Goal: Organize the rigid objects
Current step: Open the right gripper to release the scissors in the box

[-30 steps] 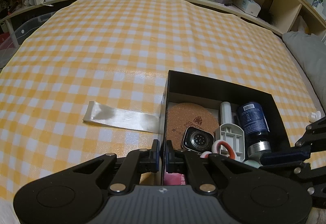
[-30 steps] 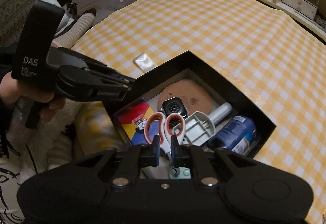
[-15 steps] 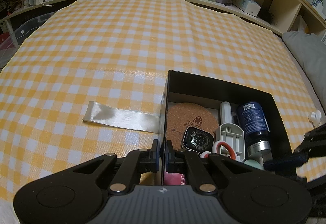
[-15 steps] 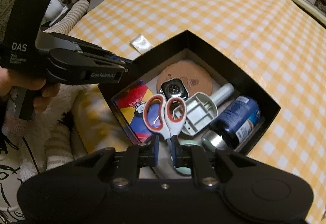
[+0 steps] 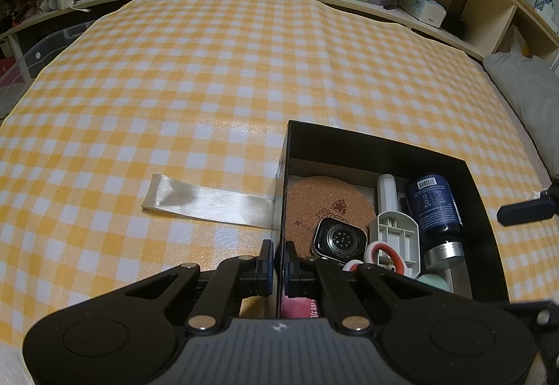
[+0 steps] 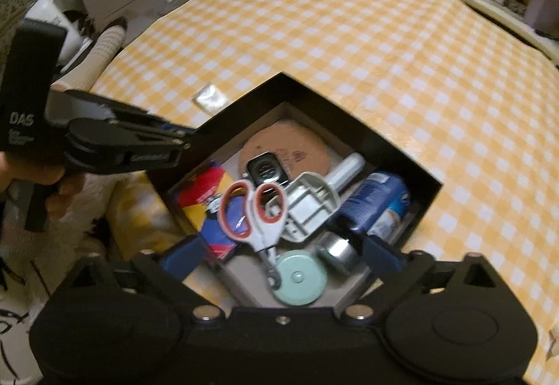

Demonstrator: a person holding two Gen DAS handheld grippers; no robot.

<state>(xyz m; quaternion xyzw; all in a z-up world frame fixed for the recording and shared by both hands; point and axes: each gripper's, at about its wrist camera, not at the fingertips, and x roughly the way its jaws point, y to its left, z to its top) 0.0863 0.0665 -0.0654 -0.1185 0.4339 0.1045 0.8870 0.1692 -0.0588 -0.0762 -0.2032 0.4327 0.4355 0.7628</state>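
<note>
The left gripper is clamping the near-left wall of the black box, steadying it. The right gripper is opening wide above the box with nothing between its jaws. The scissors are lying directly ahead of it inside, long axis running toward the tool, red handles pointing away, blades toward a mint disc. Descending carelessly risks snagging the neighbouring grey bracket.

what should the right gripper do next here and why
Probably lift the right gripper up and away from the black box. Its jaws are opening with nothing pressed between them, and the scissors lie loose inside on the other items. The left gripper is shut on the box wall, steadying it.
</note>
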